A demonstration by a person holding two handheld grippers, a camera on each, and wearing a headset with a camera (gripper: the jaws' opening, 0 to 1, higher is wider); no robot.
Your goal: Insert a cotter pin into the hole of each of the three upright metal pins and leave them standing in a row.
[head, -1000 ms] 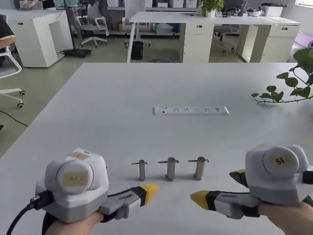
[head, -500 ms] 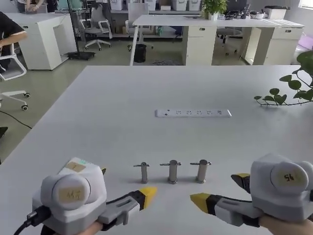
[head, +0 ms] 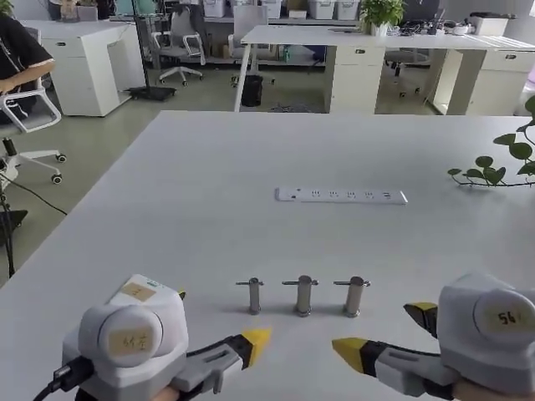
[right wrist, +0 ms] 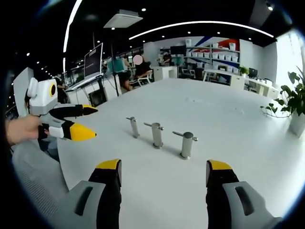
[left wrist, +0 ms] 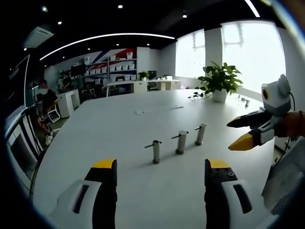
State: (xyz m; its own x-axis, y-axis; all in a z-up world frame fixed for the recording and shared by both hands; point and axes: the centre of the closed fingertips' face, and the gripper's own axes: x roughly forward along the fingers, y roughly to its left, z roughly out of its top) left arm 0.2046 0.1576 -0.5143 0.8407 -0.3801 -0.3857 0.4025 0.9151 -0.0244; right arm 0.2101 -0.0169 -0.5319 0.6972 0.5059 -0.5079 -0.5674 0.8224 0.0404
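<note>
White table (head: 251,167): the work surface on which everything is carried. A power strip (head: 341,196) is laid across it, well beyond the work.

Left claw (left wrist: 161,164) and right claw (right wrist: 164,165): both are held low over the near edge of the table, pointed inward towards each other. The jaws of each are spread wide and nothing is gripped in either. The pins are flanked by the two, and neither is in contact with them.

Metal pins (head: 303,295): three are stood upright in a row across the table, apart from one another, between the claws and the power strip. They are judged to be stiff, smooth and dense for their size. On so narrow a base they would be tipped readily by a sideways push. A hold is best taken at mid-shaft, below the cross-hole, with the jaws closed squarely so that the polished surface is not allowed to slip.

Cotter pins (head: 299,282): a thin crosspiece is seen passing through the top of each upright pin, so the insertion is judged to be done already. These are taken to be light, slender and easily bent or dropped. A hold would be taken on a projecting end, gently.
</note>
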